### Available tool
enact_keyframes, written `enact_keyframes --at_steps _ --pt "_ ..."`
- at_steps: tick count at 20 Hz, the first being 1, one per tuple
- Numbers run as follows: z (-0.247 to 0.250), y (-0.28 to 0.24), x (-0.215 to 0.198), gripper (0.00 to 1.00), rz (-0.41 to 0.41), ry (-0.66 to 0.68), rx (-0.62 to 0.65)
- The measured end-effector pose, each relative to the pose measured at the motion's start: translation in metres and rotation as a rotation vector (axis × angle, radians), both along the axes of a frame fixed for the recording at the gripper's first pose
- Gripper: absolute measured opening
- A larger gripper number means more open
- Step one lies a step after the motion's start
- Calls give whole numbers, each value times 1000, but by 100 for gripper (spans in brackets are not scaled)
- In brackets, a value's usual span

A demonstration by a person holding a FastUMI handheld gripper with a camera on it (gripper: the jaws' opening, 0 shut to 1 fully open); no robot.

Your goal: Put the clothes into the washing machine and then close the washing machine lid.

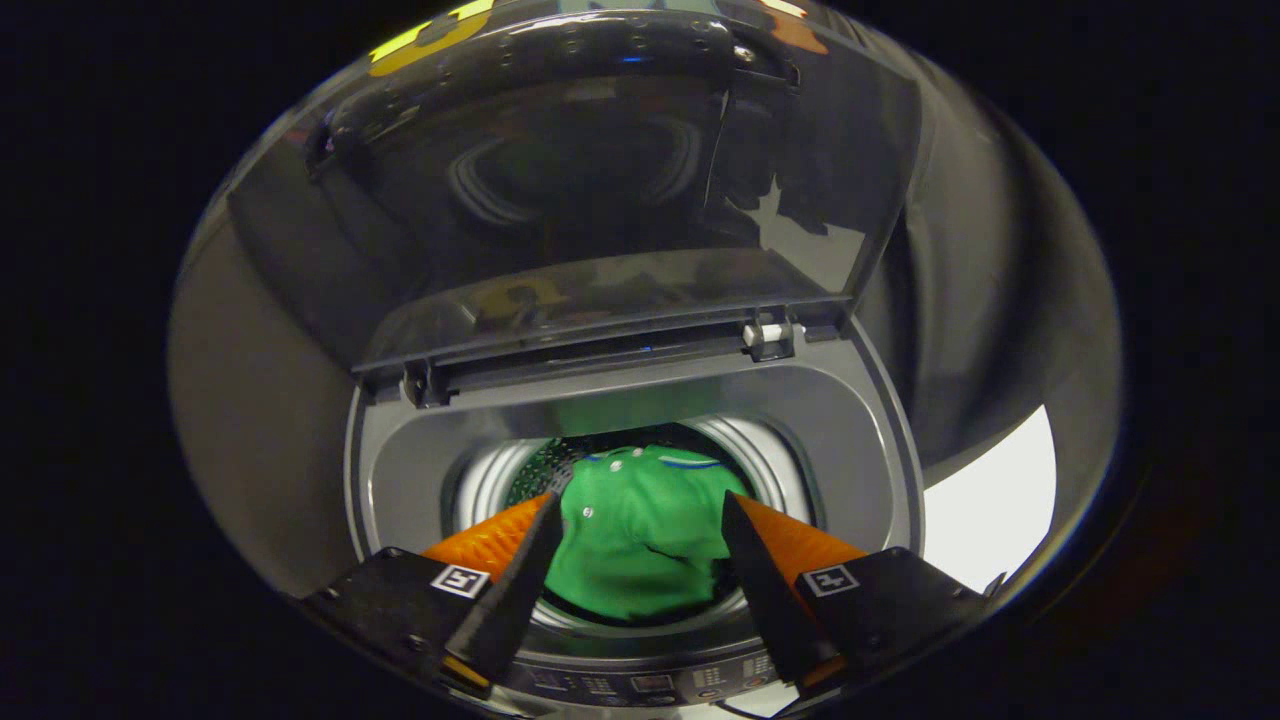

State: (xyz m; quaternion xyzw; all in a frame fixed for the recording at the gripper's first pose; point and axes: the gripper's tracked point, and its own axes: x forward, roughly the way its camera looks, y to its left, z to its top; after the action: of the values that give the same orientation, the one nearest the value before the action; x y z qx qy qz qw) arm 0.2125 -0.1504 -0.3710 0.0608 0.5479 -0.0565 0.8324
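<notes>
The gripper (640,497) stood wide open and empty above the washing machine (880,470); its fingers hid parts of the green shirt (640,540) in the drum, lid (600,190) raised.

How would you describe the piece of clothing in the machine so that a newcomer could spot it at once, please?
Start at the top-loading grey washing machine with its tinted transparent lid raised. Look down into its shiny round metal drum, beyond the open gripper, whose jaws hold nothing. There lies a crumpled bright green shirt with small white buttons, the only colourful thing inside.
</notes>
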Motion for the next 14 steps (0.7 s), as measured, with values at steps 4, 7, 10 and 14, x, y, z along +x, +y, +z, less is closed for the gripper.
enact_keyframes --at_steps 4,7,10,14 --pt "6 3 -3 97 3 -35 18" --pt "22 0 -3 97 16 -78 29" --pt "42 -7 -12 97 43 -107 15" --pt "78 -17 -9 97 19 -180 34"
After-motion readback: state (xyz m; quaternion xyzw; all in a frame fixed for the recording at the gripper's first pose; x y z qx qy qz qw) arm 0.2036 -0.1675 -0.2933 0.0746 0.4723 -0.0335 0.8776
